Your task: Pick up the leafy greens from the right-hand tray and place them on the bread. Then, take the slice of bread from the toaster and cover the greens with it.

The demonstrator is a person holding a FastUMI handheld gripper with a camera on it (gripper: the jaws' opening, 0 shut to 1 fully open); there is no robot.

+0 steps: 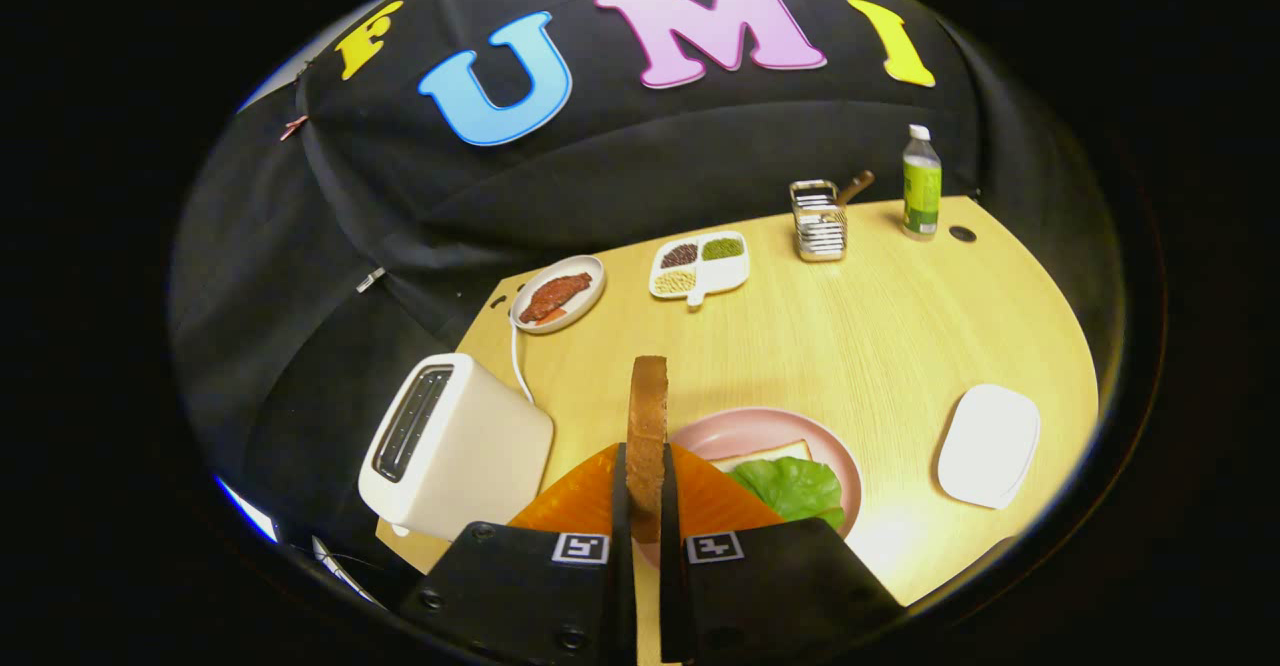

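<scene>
My gripper (646, 491) is shut on a slice of bread (647, 426), held upright and edge-on between both fingers. Just beyond the right finger lies a pink plate (745, 431) with a bread slice (765, 454) on it, and leafy greens (795, 488) rest on that slice. The white toaster (455, 444) stands to the left of my fingers, its slot looking dark. A white tray (988, 444) sits to the right of the plate with nothing showing on it.
At the back of the wooden table (850, 336) are a plate with a reddish piece of meat (556, 294), a divided dish of grains (698, 264), a metal rack (818, 218) and a green bottle (921, 184). The toaster's cord (517, 356) runs toward the meat plate.
</scene>
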